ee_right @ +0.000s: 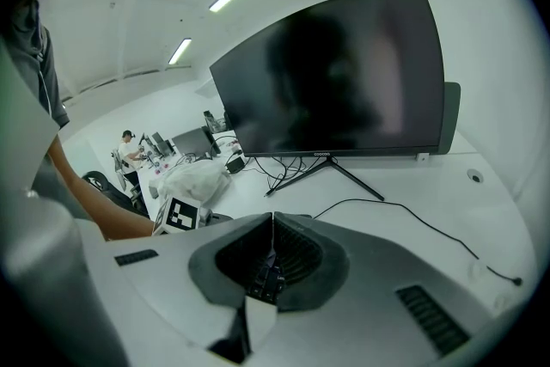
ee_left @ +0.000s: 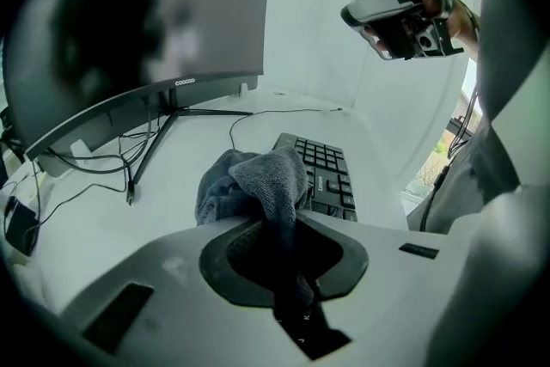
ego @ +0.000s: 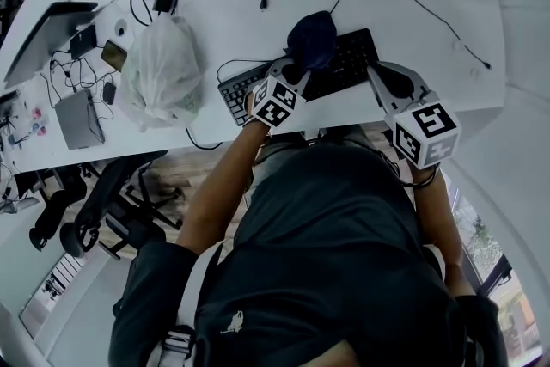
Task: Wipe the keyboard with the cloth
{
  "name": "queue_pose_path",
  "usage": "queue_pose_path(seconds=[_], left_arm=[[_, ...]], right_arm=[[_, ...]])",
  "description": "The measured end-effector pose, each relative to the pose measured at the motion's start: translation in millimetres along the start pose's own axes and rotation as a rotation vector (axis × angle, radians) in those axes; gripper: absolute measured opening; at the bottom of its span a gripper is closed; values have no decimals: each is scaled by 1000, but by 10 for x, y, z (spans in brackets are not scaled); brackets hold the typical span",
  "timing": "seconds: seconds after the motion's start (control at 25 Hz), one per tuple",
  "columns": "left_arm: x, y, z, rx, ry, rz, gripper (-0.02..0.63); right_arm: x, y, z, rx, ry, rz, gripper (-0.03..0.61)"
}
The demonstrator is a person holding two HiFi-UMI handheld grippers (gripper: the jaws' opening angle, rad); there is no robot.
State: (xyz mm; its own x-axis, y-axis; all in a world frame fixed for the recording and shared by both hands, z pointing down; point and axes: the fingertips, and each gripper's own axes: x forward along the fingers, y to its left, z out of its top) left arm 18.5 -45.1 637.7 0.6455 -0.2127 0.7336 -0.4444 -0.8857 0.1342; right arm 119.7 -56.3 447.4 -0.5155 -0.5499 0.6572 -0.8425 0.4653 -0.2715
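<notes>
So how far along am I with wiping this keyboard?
Done: the cloth is picked up, clamped in the left gripper. In hand: it sits bunched over the middle of the keyboard. Left: the wiping itself; nothing shows which keys are done. The right gripper is shut, empty, near the keyboard's right end.

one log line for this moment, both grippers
step: wipe keyboard | left gripper: shut on cloth | cloth: over keyboard | right gripper: shut, empty
</notes>
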Motion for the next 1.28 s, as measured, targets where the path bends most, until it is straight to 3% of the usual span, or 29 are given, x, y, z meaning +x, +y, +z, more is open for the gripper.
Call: queue_pose_path(seconds=[0.4, 0.6, 0.8, 0.96, 1.12, 1.28], left_arm=[[-180, 269, -163, -69, -7, 65, 40], [-144, 314, -114, -55, -4, 65, 40], [-270, 625, 86, -63, -26, 143, 40], [-161, 825, -169, -102, 108, 164, 40], [-271, 652, -337, -98, 113, 148, 38], [-506, 713, -616, -95, 144, 203, 38]], right_arm=[[190, -22, -162, 9, 63, 29, 11], [317, -32, -174, 7, 83, 47, 11], [305, -131, -64, 5, 73, 31, 11], [238, -177, -68, 18, 66, 11, 11], [152, -126, -107, 24, 64, 6, 11], [97, -114, -196, 30, 71, -4, 11]])
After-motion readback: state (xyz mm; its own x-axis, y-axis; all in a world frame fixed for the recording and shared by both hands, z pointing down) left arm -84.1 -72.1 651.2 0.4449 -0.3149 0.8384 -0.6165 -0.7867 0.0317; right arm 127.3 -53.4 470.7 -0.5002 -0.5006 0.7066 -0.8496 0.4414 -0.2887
